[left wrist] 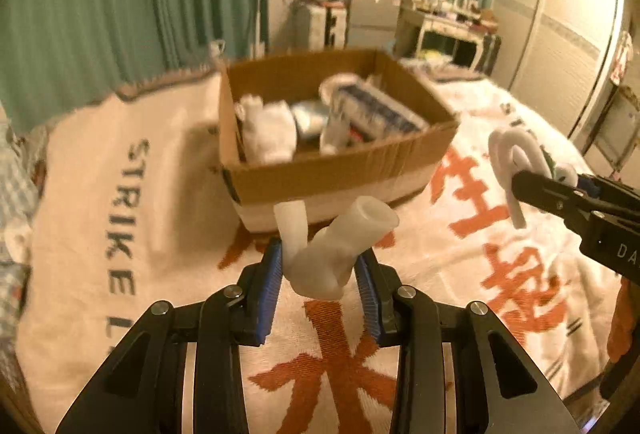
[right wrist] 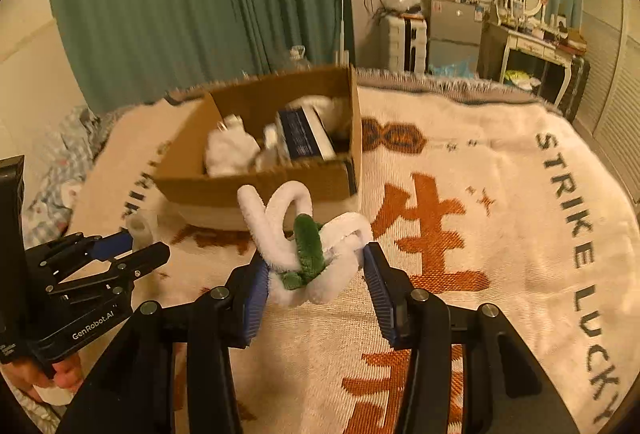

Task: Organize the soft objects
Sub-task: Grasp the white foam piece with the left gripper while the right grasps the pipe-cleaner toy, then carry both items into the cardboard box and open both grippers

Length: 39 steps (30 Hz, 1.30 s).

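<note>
Room: bedroom with green curtains, a wall screen and a dressing table with an oval mirror at the far side.
Surface: bed under a cream blanket (left wrist: pixel 100 162) with orange characters and dark lettering.
Landmark: open cardboard box (left wrist: pixel 332 174) on the blanket, already holding white soft things and a striped packet.
Left hand-held gripper (left wrist: pixel 320 266): jaws narrow, clamped on a pale soft tube toy (left wrist: pixel 340 246), held in the air just in front of the box's near wall.
Right hand-held gripper (right wrist: pixel 316 274): jaws partly closed on a fuzzy white and green loop toy (right wrist: pixel 304 238), also off the blanket, near the box's front right corner.
Step in hand: both toys are gripped and lifted; I judge the carry to the box is under way.
Next move calls for: clearing the near rim, then letting go over a free gap inside.
Edges: the near box wall is the one barrier; its flaps stand out of the way.
Open room: wide bare blanket to the right of the box; the two grippers stand well apart.
</note>
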Tool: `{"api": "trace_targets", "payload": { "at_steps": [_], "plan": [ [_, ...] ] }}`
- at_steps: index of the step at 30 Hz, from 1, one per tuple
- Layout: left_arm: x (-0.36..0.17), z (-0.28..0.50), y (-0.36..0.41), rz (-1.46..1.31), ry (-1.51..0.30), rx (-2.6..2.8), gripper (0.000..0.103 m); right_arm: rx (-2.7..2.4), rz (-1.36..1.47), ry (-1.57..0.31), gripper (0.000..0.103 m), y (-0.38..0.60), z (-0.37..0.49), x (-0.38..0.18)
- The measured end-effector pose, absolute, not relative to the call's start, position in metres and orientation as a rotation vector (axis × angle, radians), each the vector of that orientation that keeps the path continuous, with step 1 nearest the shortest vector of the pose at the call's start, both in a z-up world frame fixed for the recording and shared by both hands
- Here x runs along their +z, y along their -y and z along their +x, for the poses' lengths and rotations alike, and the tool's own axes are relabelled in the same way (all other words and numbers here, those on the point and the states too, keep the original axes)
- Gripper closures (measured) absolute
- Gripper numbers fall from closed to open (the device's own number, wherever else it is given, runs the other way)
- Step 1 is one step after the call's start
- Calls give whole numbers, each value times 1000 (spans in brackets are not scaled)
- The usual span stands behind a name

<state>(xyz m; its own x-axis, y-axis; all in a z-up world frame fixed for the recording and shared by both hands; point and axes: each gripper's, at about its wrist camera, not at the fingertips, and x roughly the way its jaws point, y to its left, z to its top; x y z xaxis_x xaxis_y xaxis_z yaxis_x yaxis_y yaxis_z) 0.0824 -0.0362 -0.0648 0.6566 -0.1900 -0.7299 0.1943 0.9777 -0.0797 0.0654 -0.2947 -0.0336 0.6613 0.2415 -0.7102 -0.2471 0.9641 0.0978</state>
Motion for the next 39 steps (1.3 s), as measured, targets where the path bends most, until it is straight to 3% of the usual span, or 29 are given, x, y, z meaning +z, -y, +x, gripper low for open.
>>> {"api": "trace_targets", "payload": {
  "at_steps": [13, 22, 27, 39],
  "plan": [
    [54, 66, 44, 94, -627, -223, 68, 324, -94, -627, 57, 268, 42, 91],
    [68, 131, 40, 60, -581, -222, 68, 365, -102, -555, 57, 238, 108, 140],
    [43, 184, 30, 19, -620, -202, 68, 372, -139, -572, 57, 223, 165, 128],
    [-50, 271, 38, 38, -748, -194, 68, 352, -134, -771, 57, 226, 281, -5]
  ]
}}
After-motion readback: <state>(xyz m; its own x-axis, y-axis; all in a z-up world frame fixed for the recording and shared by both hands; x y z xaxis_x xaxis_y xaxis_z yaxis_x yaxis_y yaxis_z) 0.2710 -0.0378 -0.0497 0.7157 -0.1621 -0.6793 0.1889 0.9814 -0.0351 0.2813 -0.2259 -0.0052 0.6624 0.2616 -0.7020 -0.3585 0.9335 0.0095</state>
